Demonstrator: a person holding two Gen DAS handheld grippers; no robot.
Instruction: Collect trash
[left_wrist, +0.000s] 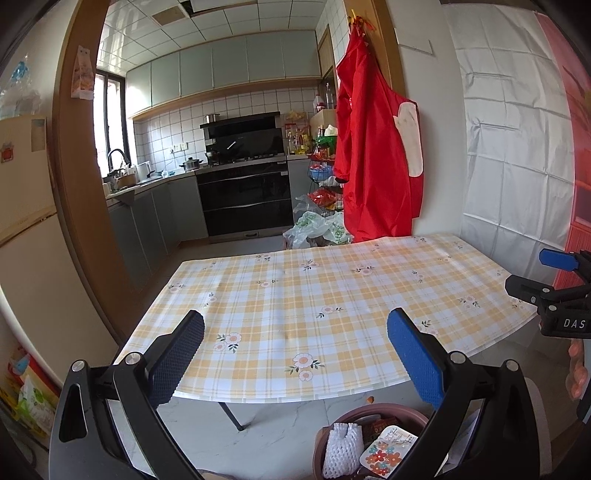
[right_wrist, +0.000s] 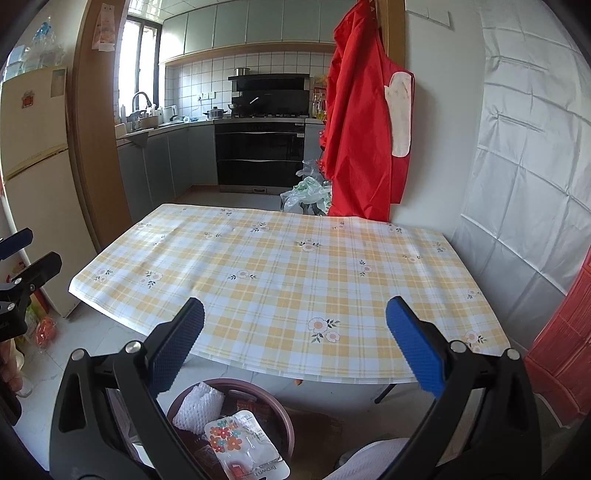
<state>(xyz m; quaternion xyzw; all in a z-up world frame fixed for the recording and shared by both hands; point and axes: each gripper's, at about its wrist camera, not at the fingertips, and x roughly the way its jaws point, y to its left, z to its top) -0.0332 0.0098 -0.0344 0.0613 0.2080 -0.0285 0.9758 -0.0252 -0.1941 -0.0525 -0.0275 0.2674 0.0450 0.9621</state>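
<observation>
A round brown bin stands on the floor below the table's near edge. It holds a white foam net, a flowered white packet and dark wrappers. The table has a yellow plaid flowered cloth. My left gripper is open and empty above the table's near edge. My right gripper is open and empty, held likewise. Each gripper shows at the edge of the other's view.
A red apron hangs on the wall behind the table. Plastic bags lie on the floor beyond it. A fridge stands at the left. The kitchen with an oven lies behind.
</observation>
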